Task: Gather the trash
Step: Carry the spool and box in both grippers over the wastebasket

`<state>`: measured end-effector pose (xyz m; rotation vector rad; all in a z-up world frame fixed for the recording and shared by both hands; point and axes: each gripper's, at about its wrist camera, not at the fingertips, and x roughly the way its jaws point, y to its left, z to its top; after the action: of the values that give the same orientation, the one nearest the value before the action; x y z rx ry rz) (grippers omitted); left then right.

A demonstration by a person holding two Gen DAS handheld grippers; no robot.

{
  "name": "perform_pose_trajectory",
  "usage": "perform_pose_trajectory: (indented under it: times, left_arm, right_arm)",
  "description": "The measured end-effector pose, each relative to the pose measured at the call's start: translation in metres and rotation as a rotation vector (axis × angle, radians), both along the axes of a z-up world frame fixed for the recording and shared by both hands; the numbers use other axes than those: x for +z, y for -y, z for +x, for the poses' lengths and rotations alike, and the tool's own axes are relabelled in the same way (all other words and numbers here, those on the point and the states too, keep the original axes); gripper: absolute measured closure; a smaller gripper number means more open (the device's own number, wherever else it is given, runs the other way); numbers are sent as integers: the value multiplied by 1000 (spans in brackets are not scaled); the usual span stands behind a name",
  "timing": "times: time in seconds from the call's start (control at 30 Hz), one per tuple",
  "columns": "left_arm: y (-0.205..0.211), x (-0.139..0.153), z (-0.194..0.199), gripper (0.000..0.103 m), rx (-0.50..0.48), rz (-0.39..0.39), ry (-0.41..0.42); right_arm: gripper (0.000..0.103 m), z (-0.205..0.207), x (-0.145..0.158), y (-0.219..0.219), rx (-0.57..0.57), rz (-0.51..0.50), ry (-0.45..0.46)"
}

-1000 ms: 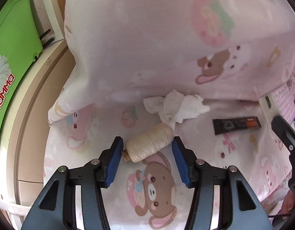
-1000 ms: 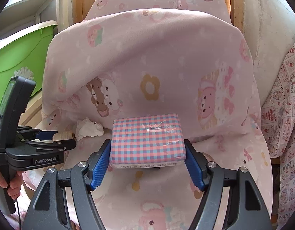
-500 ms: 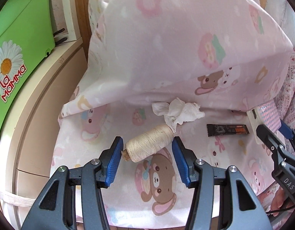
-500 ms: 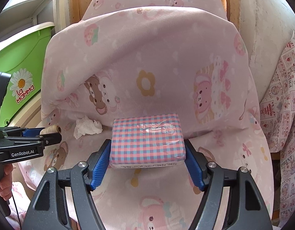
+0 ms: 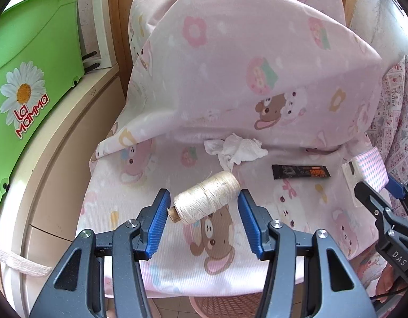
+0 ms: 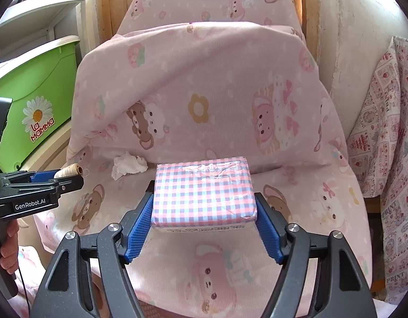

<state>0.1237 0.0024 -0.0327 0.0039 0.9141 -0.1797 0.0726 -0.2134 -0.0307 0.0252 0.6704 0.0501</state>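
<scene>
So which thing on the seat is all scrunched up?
The white tissue, lying at the back of the seat. It is crumpled into a lump, while the black wrapper beside it lies flat.

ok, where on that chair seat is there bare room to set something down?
Free: the front of the seat cover, ahead of the tissue, and its right half beyond the checked pack. Crowded: the back strip, where the tissue and black sachet lie under the draped fabric fold.
</scene>
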Motion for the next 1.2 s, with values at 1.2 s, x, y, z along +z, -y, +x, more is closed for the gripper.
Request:
perform_pose_trajectory:
  times: [1.2]
  left_arm:
    - [14, -46, -106, 51, -56, -77, -170]
  right_arm:
    - [28, -121, -22, -51, 149, -39, -55]
